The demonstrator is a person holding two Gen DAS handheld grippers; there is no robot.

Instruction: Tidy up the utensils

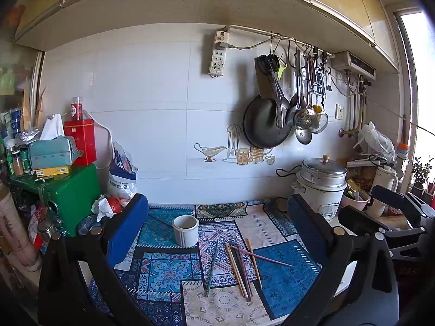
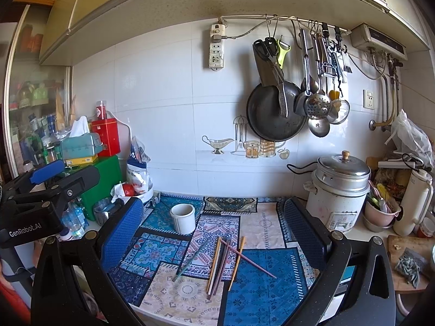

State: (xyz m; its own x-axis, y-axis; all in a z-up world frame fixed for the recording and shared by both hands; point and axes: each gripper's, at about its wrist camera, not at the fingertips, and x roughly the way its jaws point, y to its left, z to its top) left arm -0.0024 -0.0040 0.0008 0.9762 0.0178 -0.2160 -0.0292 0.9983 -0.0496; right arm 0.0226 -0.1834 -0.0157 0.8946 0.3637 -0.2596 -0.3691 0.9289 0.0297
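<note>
Several loose chopsticks lie scattered on a patterned mat, just in front and right of an empty white ceramic cup. One dark green chopstick lies apart to their left. My left gripper is open and empty, held above the mat with the cup and chopsticks between its blue pads. In the right wrist view, the chopsticks, the cup and the mat show again. My right gripper is open and empty above them. The left gripper's body shows at the left edge.
A rice cooker stands at the back right, with a thermos and bowls beside it. A green box stacked with tins and tissues stands at the left. A pan and ladles hang on the wall. A chopping board lies at the far right.
</note>
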